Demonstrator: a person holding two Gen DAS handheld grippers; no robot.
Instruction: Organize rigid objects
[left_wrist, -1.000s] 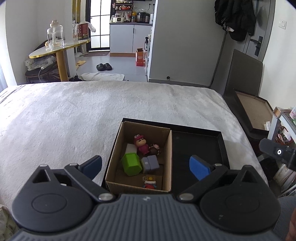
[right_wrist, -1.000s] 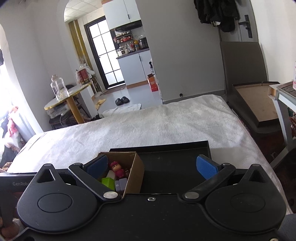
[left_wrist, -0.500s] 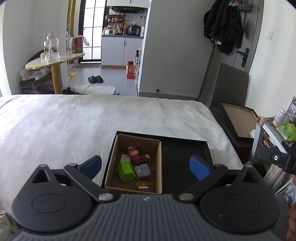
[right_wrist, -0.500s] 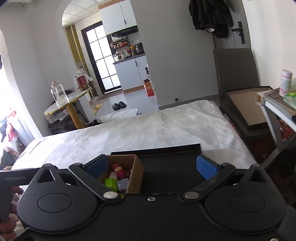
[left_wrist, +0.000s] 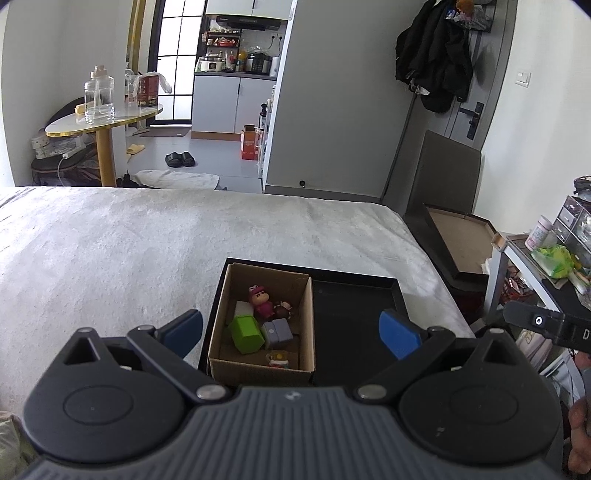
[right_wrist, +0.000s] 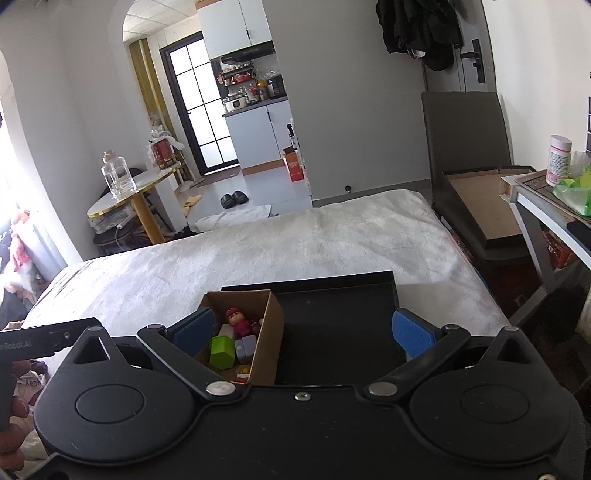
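On the bed (left_wrist: 147, 251) sits a black tray (left_wrist: 354, 317) with a cardboard box (left_wrist: 221, 325) in its left half, holding small toys, a green block (left_wrist: 246, 333) among them. Both the left gripper (left_wrist: 291, 328) and right gripper (right_wrist: 301, 330) hover above, fingers spread wide and empty.

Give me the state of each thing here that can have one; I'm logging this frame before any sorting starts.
Left gripper: open, holding nothing.
Right gripper: open, holding nothing.
Brown cardboard box: open-topped, upright in the tray's left part, holding toys.
Shallow black tray: on the bed, right part bare.
Green plastic block: tilted in the box.
Pink-capped figurine: lying in the box.
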